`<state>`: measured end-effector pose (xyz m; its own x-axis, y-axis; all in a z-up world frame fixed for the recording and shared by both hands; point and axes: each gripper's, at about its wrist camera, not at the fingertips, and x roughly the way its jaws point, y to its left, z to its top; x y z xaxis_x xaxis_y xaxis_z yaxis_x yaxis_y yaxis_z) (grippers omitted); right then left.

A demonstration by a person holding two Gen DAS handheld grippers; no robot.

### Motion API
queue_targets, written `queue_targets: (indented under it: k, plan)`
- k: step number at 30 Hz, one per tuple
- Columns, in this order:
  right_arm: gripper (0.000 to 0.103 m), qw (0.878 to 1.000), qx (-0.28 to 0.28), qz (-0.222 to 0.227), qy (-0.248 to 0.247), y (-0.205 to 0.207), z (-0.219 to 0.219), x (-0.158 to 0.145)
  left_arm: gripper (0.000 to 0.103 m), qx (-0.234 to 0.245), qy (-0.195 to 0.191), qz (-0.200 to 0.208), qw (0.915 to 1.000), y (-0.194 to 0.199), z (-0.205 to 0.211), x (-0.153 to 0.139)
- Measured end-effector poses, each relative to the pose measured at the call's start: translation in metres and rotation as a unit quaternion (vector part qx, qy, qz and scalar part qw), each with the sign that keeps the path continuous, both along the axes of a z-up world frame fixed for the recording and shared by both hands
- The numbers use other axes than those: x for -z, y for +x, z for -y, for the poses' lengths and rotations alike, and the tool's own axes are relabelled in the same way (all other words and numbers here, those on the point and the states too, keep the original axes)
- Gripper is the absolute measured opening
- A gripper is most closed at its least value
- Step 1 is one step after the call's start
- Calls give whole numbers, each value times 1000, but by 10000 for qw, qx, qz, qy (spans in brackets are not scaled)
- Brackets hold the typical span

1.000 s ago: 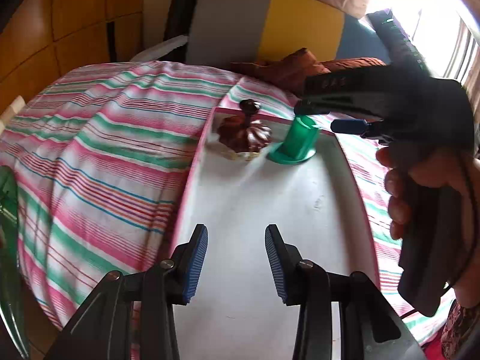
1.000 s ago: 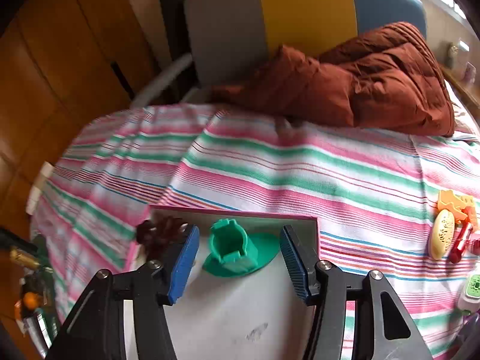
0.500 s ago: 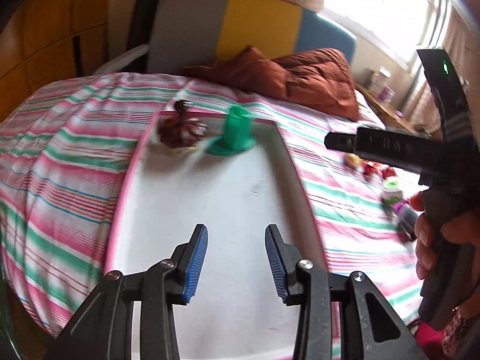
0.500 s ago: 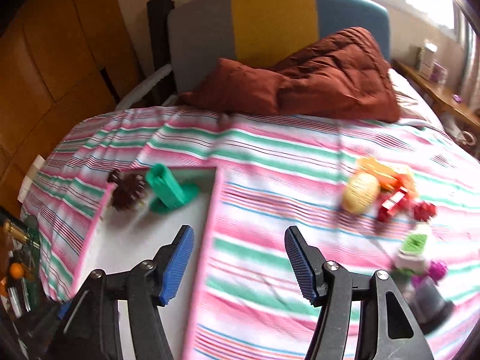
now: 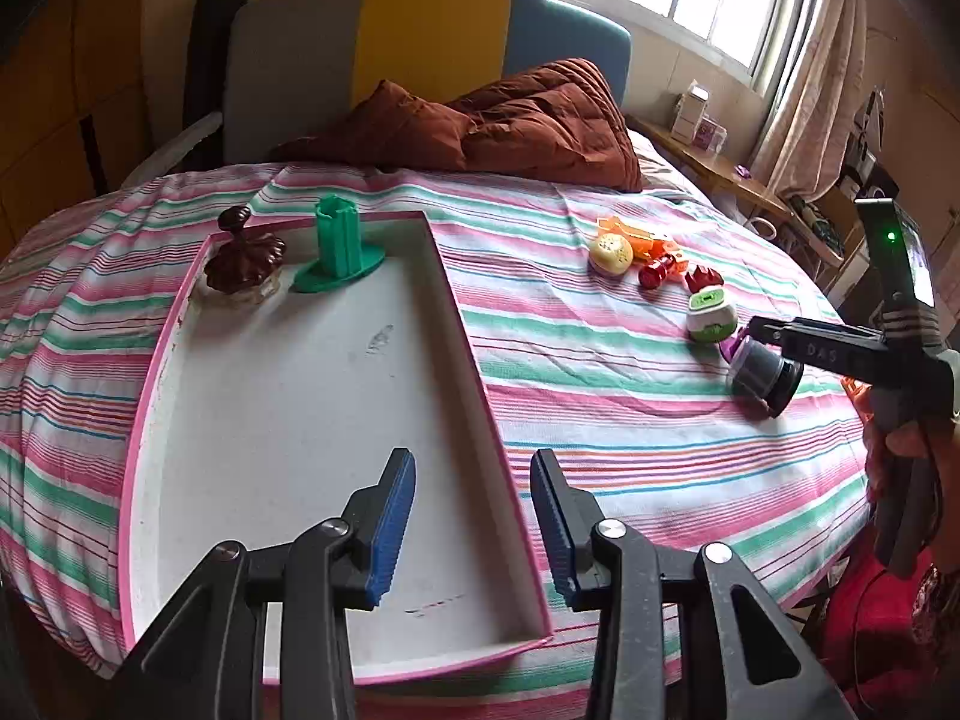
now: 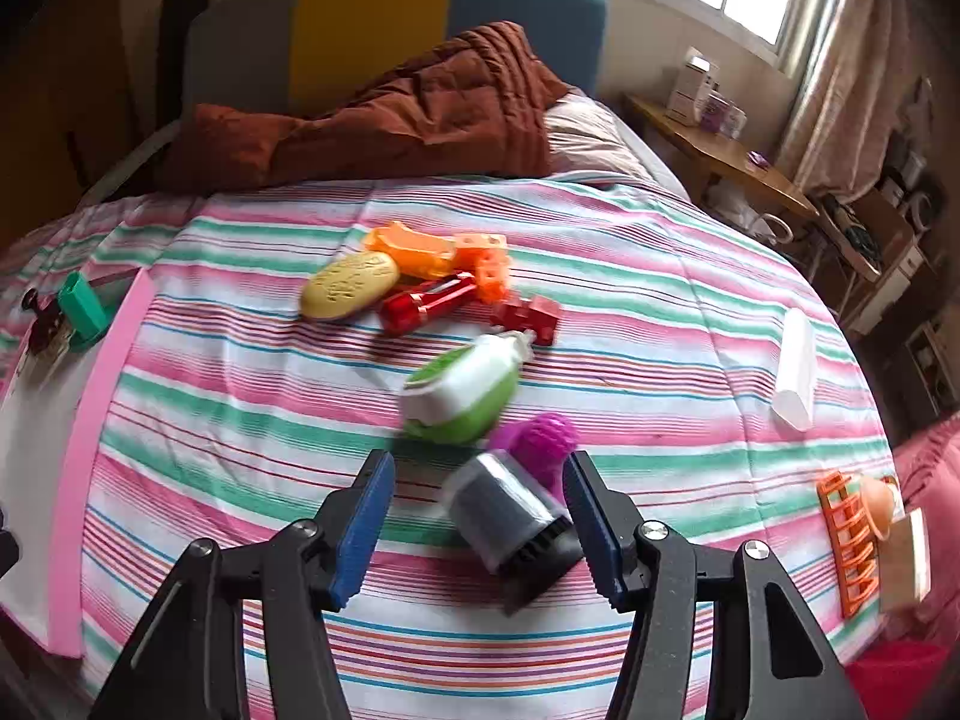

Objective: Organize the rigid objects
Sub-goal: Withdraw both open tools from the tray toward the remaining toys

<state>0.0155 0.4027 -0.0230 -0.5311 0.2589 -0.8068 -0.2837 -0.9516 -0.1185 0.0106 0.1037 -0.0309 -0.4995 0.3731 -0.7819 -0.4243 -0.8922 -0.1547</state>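
Far left on the striped bedspread (image 5: 600, 360): a shallow white tray with a pink rim (image 5: 474, 360); at its far end a dark brown lidded jar (image 5: 246, 264) and, just beside it to the right, an upright green stand (image 5: 339, 240) on a round base; rest of the tray floor bare. Over the tray's near right corner, left gripper (image 5: 473, 528), blue pads apart, nothing between them. Right of the tray, loose on the bedspread, a cluster: yellow oval toy (image 6: 349, 285), orange pieces (image 6: 420, 249) behind it, red cylinder (image 6: 429, 303) alongside, small red block (image 6: 531, 315) near; then a white and green pod (image 6: 459, 399), with a purple ribbed piece (image 6: 543, 441) just beyond. Lying tilted in front of those, a grey and black cylinder (image 6: 510, 525), somewhat blurred, framed by the right gripper (image 6: 479, 525); jaws apart after just closing a little, right pad close against the cylinder's dark end, left pad clear of it, no clamp visible. Further right, a white tube (image 6: 795, 369) well apart; at the bed's right edge an orange rack (image 6: 849, 543).
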Motion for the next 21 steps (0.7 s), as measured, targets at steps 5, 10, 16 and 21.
queue_targets:
  k: [5,10,16,21]
  plan:
    - [59,9995,267,116,-106,15,-39,10,40,141,-65,81,9998,6,-16,4]
    - [59,9991,375,84,-190,32,-56,12,40,293,-203,42,9994,14,-30,5]
    - [59,9968,735,28,-326,59,-87,15,40,387,-292,91,9988,17,-39,7]
    - [59,9909,1186,-170,-616,75,-119,18,40,514,-355,98,9980,22,-51,9]
